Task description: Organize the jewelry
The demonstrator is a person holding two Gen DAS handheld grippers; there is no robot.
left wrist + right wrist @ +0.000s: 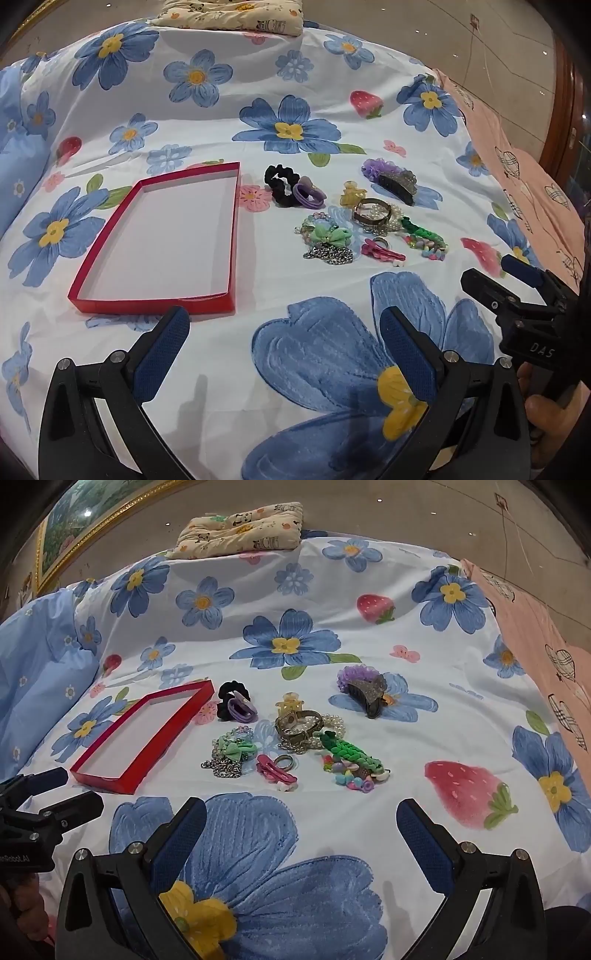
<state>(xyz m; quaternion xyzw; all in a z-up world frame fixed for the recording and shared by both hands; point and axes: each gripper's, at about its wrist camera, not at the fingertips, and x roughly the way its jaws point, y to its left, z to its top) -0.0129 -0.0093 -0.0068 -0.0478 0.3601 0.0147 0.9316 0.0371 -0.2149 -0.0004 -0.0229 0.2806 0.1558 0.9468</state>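
Left wrist view shows the red tray [110, 301] at centre left holding nothing. Every piece of jewelry [354, 221] lies right of it on the bed [221, 110]; both the left gripper [284, 354] and right gripper [301, 843] are spread, holding nothing.

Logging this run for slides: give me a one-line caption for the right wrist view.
Open right gripper hovers before scattered jewelry beside an empty red tray on a floral bedsheet.
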